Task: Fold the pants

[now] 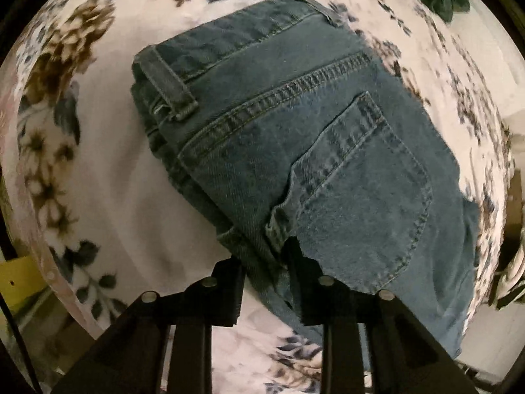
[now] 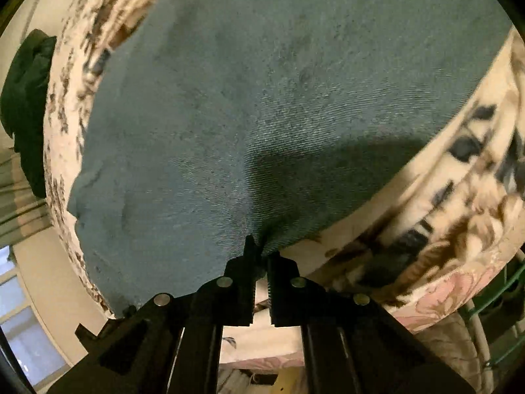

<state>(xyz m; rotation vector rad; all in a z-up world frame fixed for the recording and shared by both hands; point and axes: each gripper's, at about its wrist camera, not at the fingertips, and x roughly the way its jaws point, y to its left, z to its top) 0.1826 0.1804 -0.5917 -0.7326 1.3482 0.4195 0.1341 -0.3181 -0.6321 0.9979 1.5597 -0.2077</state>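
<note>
Jeans [image 1: 315,151] spread flat over a floral blanket [image 1: 98,170], seat and back pocket [image 1: 357,193] just ahead of the left gripper [image 1: 262,249]. Best lifted evenly at both pinch points, edges kept aligned through the fold. Left jaws narrowed around the thick denim edge; right gripper [image 2: 259,246] nearly shut, pinching a thin fold of cloth.

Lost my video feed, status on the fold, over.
Left gripper clamped on jeans edge by back pocket. Right gripper shut on denim edge. Jeans flat on floral blanket. Nothing in the way.
</note>
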